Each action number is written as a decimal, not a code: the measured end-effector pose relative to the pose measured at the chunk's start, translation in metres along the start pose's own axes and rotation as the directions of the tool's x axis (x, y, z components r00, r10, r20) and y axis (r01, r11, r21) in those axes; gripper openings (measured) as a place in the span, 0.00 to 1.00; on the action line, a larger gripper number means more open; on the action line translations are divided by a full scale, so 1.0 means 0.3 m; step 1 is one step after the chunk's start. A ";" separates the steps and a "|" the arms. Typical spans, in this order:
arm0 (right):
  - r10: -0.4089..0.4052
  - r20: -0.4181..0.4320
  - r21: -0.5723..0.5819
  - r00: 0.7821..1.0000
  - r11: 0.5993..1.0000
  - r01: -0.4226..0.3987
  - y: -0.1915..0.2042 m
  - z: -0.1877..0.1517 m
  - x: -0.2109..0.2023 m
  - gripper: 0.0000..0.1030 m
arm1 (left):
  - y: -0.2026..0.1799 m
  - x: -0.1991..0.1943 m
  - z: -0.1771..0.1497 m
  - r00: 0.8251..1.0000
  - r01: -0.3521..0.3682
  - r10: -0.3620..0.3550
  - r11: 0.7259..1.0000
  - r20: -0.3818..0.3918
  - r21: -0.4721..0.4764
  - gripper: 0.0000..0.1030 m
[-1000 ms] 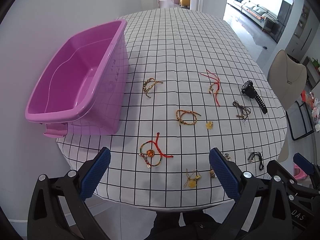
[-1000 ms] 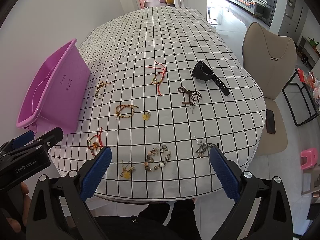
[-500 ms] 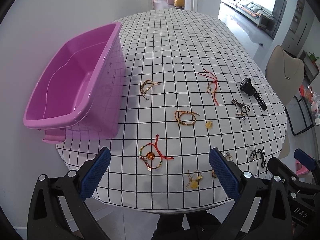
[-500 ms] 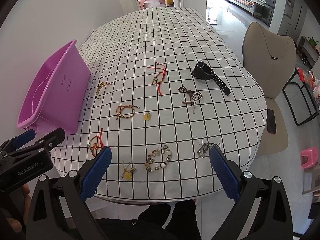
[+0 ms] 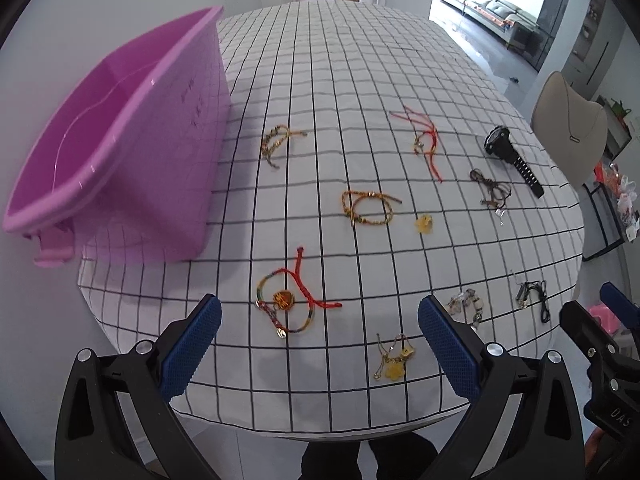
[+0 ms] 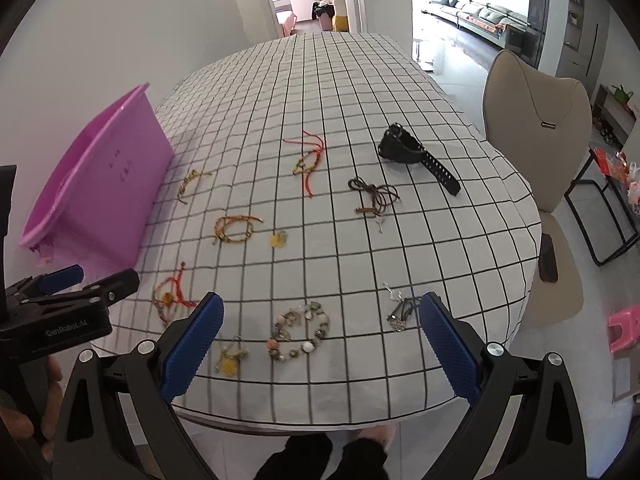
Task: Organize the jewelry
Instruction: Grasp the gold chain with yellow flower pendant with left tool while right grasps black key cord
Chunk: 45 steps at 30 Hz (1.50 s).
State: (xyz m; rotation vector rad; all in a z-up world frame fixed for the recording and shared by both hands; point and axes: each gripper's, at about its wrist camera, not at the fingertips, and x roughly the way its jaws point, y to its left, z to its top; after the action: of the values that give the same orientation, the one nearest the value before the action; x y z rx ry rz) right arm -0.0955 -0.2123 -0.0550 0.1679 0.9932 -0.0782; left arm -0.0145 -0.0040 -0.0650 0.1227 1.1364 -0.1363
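Several pieces of jewelry lie spread on a checked tablecloth [image 5: 320, 60]. A pink plastic bin [image 5: 120, 140] stands at the left, with nothing visible inside. Nearest my left gripper [image 5: 318, 340] lies a red cord bracelet with a gold charm [image 5: 286, 300], just ahead between the open fingers. A small gold charm piece [image 5: 394, 360] rests near its right finger. My right gripper [image 6: 320, 340] is open above the table's near edge, with a beaded bracelet [image 6: 300, 332] between its fingers. A black watch [image 6: 416, 156], a brown cord necklace [image 6: 374, 196] and a red string bracelet [image 6: 308, 160] lie farther out.
A beige chair [image 6: 536, 120] stands at the table's right side, with a dark phone [image 6: 548, 258] on its seat. A pink stool [image 6: 626, 326] sits on the floor at the right. The person's hand [image 6: 24, 400] holds the left gripper.
Both grippers have come lower and closer to the table's near edge; the jewelry looks larger. The jewelry and the bin have not moved.
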 end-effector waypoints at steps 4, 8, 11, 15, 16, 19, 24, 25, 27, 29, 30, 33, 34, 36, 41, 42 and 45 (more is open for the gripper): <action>0.007 -0.006 -0.027 1.000 1.000 -0.007 -0.072 -0.063 0.043 0.91 | -0.029 0.049 -0.075 1.000 -0.002 0.002 0.999 0.005 -0.036 0.94; 0.019 -0.003 -0.057 1.000 0.998 -0.019 -0.148 -0.126 0.090 0.91 | -0.067 0.086 -0.163 0.999 -0.022 0.026 0.996 0.043 -0.085 0.94; 0.032 0.011 -0.094 0.999 0.995 -0.031 -0.184 -0.165 0.119 0.91 | -0.074 0.105 -0.216 0.997 -0.046 0.054 0.991 0.059 -0.126 0.94; 0.071 0.031 -0.119 0.997 0.991 -0.067 -0.223 -0.207 0.151 0.91 | -0.047 0.131 -0.288 0.994 -0.066 0.082 0.975 0.068 -0.210 0.94; 0.078 0.040 -0.122 0.996 0.990 -0.072 -0.232 -0.214 0.157 0.91 | -0.044 0.137 -0.303 0.993 -0.072 0.090 0.973 0.071 -0.221 0.94; 0.083 0.072 -0.122 0.994 0.990 -0.074 -0.254 -0.225 0.172 0.91 | -0.058 0.160 -0.338 0.990 -0.095 0.116 0.972 0.084 -0.216 0.94; 0.057 0.129 -0.119 0.990 0.992 -0.042 -0.279 -0.229 0.196 0.91 | -0.129 0.199 -0.371 0.983 -0.084 0.103 0.988 0.149 -0.126 0.94; 0.066 0.142 -0.112 0.988 0.992 -0.050 -0.288 -0.233 0.205 0.91 | -0.135 0.204 -0.374 0.983 -0.068 0.087 0.991 0.163 -0.119 0.94; 0.082 0.145 -0.101 0.986 0.993 -0.068 -0.301 -0.236 0.229 0.91 | -0.142 0.207 -0.380 0.980 -0.047 0.069 0.992 0.188 -0.117 0.94; 0.067 0.138 -0.101 0.988 0.993 -0.054 -0.306 -0.237 0.254 0.91 | -0.145 0.214 -0.377 0.977 -0.039 0.064 0.992 0.203 -0.121 0.94; 0.059 0.140 -0.105 0.988 0.994 -0.044 -0.308 -0.238 0.263 0.91 | -0.145 0.219 -0.374 0.976 -0.032 0.058 0.991 0.208 -0.127 0.94; 0.044 0.157 -0.113 0.987 0.993 -0.026 -0.316 -0.246 0.271 0.91 | -0.152 0.244 -0.373 0.977 -0.035 0.061 0.992 0.204 -0.125 0.94; 0.041 0.161 -0.115 0.986 0.993 -0.023 -0.320 -0.248 0.272 0.91 | -0.154 0.254 -0.377 0.977 -0.045 0.069 0.992 0.202 -0.122 0.94; 0.028 0.162 -0.117 0.986 0.993 -0.009 -0.329 -0.250 0.281 0.91 | -0.156 0.268 -0.385 0.978 -0.052 0.074 0.992 0.195 -0.117 0.94; 0.027 0.167 -0.122 0.986 0.993 -0.007 -0.333 -0.243 0.300 0.91 | -0.148 0.280 -0.395 0.979 -0.045 0.069 0.991 0.193 -0.125 0.94; 0.022 0.173 -0.128 0.985 0.992 0.001 -0.331 -0.240 0.305 0.91 | -0.147 0.283 -0.395 0.979 -0.042 0.066 0.991 0.194 -0.124 0.94; 0.003 0.174 -0.144 0.985 0.989 0.023 -0.326 -0.227 0.324 0.91 | -0.148 0.286 -0.392 0.977 -0.040 0.064 0.992 0.205 -0.120 0.94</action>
State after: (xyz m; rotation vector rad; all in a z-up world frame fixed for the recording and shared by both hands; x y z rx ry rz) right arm -0.1127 -0.2954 -0.1832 0.0210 0.8216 -0.0286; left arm -0.0917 -0.0321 -0.1932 0.0345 0.9284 -0.0358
